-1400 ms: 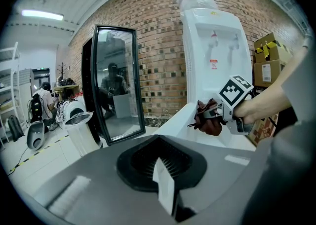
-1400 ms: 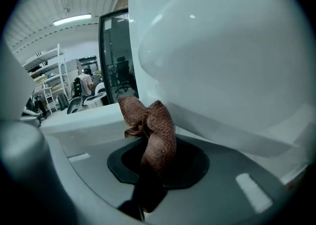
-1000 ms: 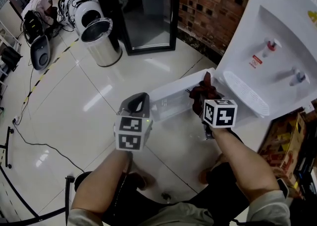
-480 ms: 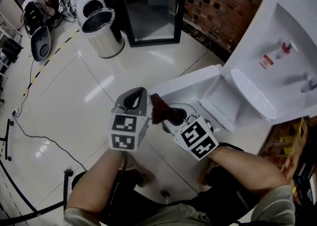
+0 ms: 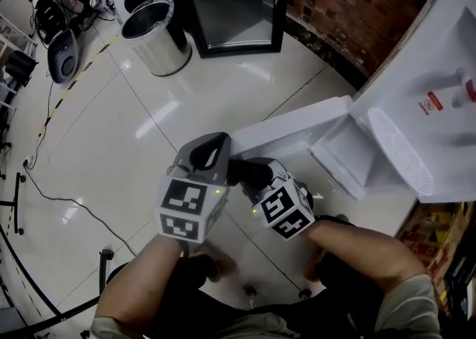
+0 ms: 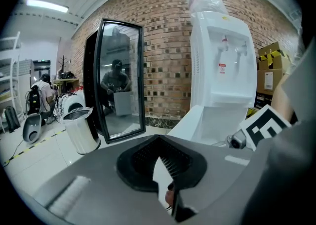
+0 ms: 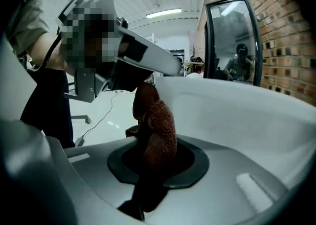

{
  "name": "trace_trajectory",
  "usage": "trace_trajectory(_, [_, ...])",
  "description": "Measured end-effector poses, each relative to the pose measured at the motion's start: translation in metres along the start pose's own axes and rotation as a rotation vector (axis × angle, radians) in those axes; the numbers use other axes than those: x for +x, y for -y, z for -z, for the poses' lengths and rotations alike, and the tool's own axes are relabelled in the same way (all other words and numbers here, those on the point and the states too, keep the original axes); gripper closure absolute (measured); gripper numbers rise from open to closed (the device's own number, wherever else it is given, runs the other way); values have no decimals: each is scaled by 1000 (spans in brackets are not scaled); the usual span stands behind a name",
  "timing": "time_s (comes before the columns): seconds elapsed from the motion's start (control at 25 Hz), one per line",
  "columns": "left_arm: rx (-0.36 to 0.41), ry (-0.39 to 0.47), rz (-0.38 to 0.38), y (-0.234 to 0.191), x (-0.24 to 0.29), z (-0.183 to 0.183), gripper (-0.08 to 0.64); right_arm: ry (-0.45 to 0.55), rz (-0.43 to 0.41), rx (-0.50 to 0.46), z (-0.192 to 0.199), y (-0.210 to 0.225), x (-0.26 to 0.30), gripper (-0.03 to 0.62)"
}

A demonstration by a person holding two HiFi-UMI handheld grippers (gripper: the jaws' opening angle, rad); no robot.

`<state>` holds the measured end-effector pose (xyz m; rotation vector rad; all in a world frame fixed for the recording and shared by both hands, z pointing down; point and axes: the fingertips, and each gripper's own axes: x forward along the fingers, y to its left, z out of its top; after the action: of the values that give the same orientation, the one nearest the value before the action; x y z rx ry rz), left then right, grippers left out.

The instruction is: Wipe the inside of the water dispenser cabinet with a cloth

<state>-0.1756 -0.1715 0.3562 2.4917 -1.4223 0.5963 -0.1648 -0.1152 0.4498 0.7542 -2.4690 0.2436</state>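
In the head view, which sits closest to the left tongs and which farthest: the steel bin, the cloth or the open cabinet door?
1. The cloth, right beside the left tongs, just to their right.
2. The door, hanging open, a little ahead and to the right.
3. The bin, well ahead on the floor, slightly to the left.

Red brick wall (image 5: 335, 10) at the far edge of a glossy white tiled floor (image 5: 111, 129); black-framed mirror (image 5: 230, 3) leaning against it; steel bin (image 5: 152, 40) just beside; black cable (image 5: 67, 207) trailing across the tiles; fluorescent tube (image 6: 47, 6) overhead.
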Motion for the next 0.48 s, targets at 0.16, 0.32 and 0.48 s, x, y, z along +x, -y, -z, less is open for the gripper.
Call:
trace_trajectory(0.16, [-43,7,-1,-4,1,-3,560,20,48,28,9,16,2,502])
trace_trajectory(0.32, [-55,13,-14,-6,4,-3,560,24,75,42,6,28,2,502])
trace_trajectory(0.48, [-62,13,-18,-7,5,-3,560,20,115,83,8,41,-1,503])
